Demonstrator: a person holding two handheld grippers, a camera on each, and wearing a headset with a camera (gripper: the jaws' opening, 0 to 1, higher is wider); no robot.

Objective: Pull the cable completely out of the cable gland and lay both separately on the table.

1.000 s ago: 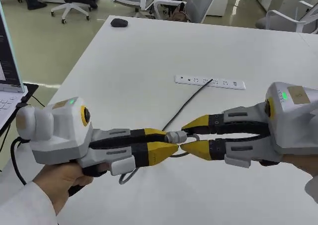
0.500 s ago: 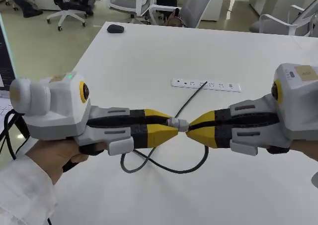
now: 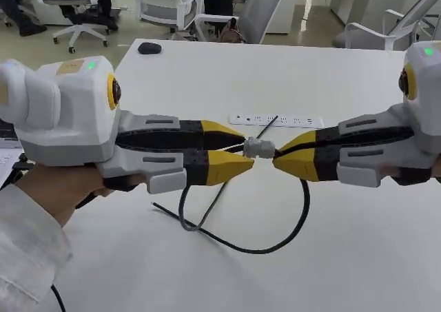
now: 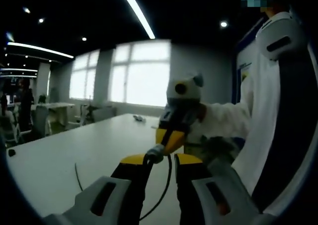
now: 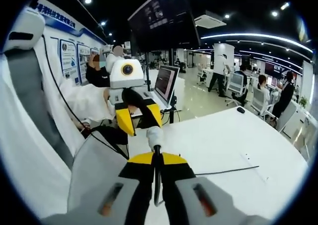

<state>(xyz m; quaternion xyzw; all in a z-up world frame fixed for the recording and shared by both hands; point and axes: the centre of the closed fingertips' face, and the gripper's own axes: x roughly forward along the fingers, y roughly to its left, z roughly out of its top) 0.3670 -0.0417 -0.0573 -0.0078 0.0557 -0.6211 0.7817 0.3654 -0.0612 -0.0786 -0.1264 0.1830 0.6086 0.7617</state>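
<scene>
**Position.** Both tools are raised above the white table (image 3: 372,257), tip to tip on one line. The left gripper (image 3: 246,152) comes in from the left and the right gripper (image 3: 275,160) from the right. The small grey plastic cable gland (image 3: 259,147) sits in the air between them, touching both sets of yellow tips.

**Right jaws.** They are closed on the thin black cable (image 3: 304,209) just where it leaves the gland. The right gripper view confirms this: the cable (image 5: 157,178) runs down between the closed tips of that gripper (image 5: 156,159), and the gland (image 5: 155,135) stands just beyond them.

**Left jaws.** They stand somewhat apart, with the gland's near end at their tips. In the left gripper view the gland (image 4: 154,153) lies against one tip of the left gripper (image 4: 162,159). Whether it is actually pinched cannot be told.

**Task state.** The cable is not yet out of the gland. The slack hangs below the tools in a loop down to the table, with one end lying on the top.

**Governing relation.** The gland's long axis lies along the line joining the two grippers, with the gripped cable leading off toward the right. The next move is judged to be a straight parting of the hands along that axis, provided the left jaws hold the gland firmly. A sideways pull would likely bind the cable in the gland.
</scene>
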